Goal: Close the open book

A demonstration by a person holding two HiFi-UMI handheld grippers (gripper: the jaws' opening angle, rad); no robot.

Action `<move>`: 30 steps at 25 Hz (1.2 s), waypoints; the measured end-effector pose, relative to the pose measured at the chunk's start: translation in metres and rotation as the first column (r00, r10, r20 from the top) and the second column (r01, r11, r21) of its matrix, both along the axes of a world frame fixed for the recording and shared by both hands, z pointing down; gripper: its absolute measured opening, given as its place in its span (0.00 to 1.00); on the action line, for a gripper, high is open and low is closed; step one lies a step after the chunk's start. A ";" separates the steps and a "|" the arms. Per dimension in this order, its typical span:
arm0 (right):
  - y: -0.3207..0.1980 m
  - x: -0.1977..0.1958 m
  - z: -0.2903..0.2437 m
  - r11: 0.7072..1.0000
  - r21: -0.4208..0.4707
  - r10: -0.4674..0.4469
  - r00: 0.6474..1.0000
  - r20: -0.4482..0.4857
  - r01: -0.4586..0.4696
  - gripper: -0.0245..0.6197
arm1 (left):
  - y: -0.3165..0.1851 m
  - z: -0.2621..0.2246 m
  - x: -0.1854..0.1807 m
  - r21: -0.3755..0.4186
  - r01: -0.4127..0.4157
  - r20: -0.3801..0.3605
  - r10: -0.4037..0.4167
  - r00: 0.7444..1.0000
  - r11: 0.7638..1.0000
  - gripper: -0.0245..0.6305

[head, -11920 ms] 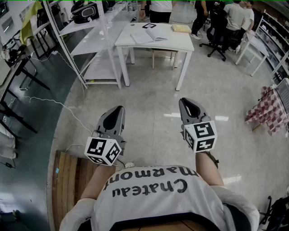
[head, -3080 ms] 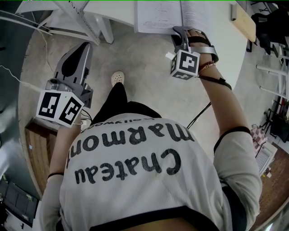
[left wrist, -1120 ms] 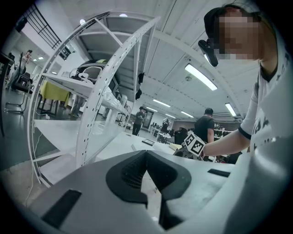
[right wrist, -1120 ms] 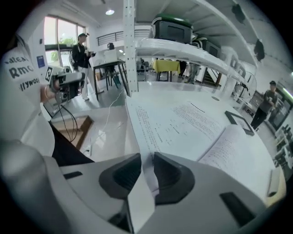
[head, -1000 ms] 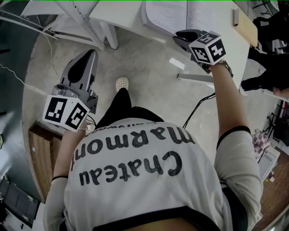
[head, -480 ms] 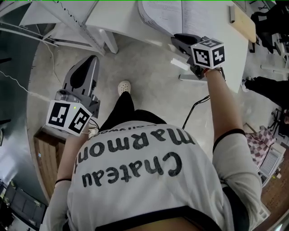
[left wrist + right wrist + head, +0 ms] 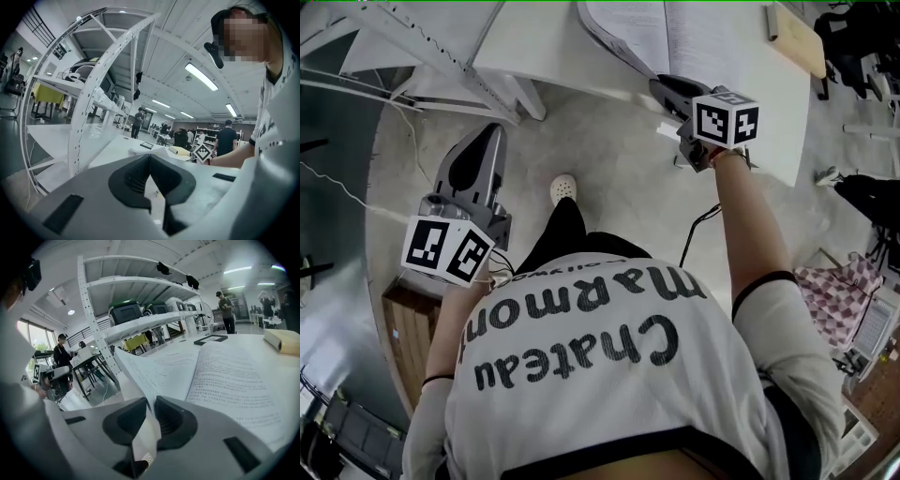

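The open book (image 7: 689,33) lies on the white table (image 7: 534,47) at the top of the head view. Its left half (image 7: 619,28) is lifted off the table and tilts up. My right gripper (image 7: 664,87) is at the book's near edge, and its jaws are closing on that lifted left half. In the right gripper view the paper edge (image 7: 140,380) runs between the pads of the right gripper (image 7: 151,405), while the right page (image 7: 229,376) lies flat. My left gripper (image 7: 490,133) hangs shut and empty over the floor, well left of the table; the left gripper (image 7: 150,157) points toward it.
A yellowish closed book (image 7: 797,37) lies at the table's right end, and a black frame (image 7: 211,339) sits farther back. A white shelf rack (image 7: 412,47) stands left of the table. A wooden crate (image 7: 408,328) is on the floor by my left side. People stand in the background.
The right gripper has rolled at the book's near edge and its jaws have narrowed on the left half, which now tilts up higher. The left gripper has stayed put.
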State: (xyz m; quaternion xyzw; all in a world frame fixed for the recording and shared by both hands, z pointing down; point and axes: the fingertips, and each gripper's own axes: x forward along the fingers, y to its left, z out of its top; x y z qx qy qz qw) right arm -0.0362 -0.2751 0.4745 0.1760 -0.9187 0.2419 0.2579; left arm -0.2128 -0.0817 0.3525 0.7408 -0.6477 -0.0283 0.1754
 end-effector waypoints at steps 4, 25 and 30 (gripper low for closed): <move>-0.001 0.001 -0.001 0.999 -0.006 0.043 0.999 0.003 -0.043 0.16 | -0.012 -0.010 -0.002 0.012 -0.017 0.003 0.017 1.000 1.000 0.07; -0.003 0.009 -0.003 0.962 -0.029 0.274 0.961 0.046 -0.273 0.16 | -0.116 -0.044 -0.017 0.072 -0.251 0.039 0.249 0.968 0.965 0.07; -0.005 0.014 -0.006 0.932 -0.068 0.360 0.928 0.099 -0.355 0.16 | -0.126 -0.043 -0.009 0.072 -0.294 0.036 0.292 0.956 0.953 0.07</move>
